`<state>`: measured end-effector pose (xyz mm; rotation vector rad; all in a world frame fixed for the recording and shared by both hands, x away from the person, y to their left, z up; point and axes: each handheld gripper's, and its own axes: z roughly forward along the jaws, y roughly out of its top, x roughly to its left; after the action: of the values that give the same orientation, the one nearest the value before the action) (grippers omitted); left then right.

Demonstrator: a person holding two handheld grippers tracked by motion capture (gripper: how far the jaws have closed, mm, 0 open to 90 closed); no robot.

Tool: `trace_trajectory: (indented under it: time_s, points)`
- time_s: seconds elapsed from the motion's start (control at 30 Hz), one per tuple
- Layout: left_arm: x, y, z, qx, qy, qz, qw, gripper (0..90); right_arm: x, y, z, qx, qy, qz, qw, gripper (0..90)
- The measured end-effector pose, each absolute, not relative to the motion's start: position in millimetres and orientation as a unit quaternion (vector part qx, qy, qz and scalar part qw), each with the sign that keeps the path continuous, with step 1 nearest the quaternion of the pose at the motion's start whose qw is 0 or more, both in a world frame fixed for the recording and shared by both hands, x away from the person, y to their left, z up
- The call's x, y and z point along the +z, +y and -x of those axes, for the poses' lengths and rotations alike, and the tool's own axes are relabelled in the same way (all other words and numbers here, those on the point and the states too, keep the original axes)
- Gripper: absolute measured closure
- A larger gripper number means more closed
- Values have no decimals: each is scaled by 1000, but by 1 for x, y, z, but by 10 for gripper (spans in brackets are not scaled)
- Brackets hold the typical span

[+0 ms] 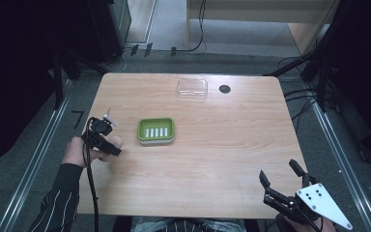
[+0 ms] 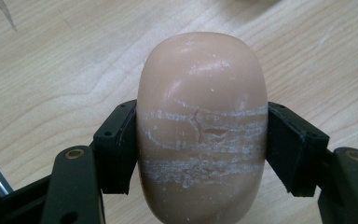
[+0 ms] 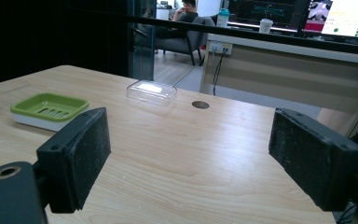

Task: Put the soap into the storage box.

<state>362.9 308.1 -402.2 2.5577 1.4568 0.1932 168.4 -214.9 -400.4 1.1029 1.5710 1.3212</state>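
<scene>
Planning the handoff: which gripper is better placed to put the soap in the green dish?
Left. The left gripper already clamps the soap beside the green dish; the right gripper is open, far off.

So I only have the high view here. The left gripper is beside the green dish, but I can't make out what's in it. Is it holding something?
Observer: Yes. The left gripper view shows the left gripper shut on a tan bar of soap, one jaw on each side.
Operator: Is the soap clean?
Observer: No, whitish scuffed bands and a small crack cross its middle.
Operator: And the right gripper, anything between its jaws?
Observer: Nothing. The right gripper is wide open over bare table, facing the green soap dish and a clear lid.
</scene>
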Motion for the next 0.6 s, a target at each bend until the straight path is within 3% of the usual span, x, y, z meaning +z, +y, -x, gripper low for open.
trace_trajectory:
  time_s: [0.6]
  points:
    - [-393,292,-372,67,462,-877,110,337,-401,-216,-168,521,619,-435,395,132]
